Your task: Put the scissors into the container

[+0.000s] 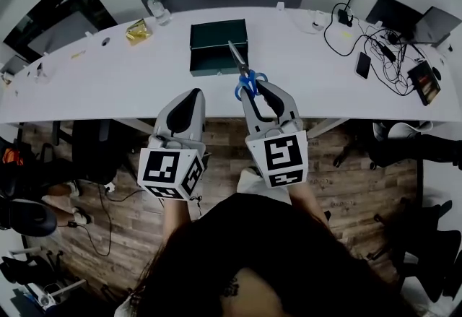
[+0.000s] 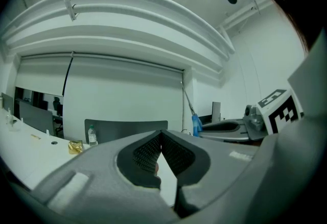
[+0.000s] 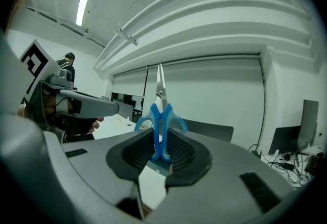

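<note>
Room, head view: office with a wood-look floor; long white tabletop across the upper frame, cables and devices at its far right end.
Container, head view: dark green rectangular container on the tabletop, straight ahead of both hands; lid state hard to judge.
Scissors, head view: blue-handled steel scissors held in the air by the right tongs, blades closed, tips over the container's near right corner; not yet inside.
Step, judged: carrying to the container. Bring the blades over the opening, line them up with the box's long side, lower until resting, and only then release. Grip on the loops alone, so blades liable to pivot; slow, level travel advised.
Pose, head view: both forearms stretched forward side by side, marker cubes toward the body; left tongs just beside the right, short of the tabletop edge.
Jaws, left gripper view: left tongs closed tip to tip, nothing between the pads; roughly level.
Neighbour, left gripper view: right tongs alongside, scissors rising from them.
Grip, right gripper view: right tongs partly closed, pads pressing both blue loops of the scissors; blades together, pointing up and away.
Neighbour, right gripper view: left tongs level at the left.
</note>
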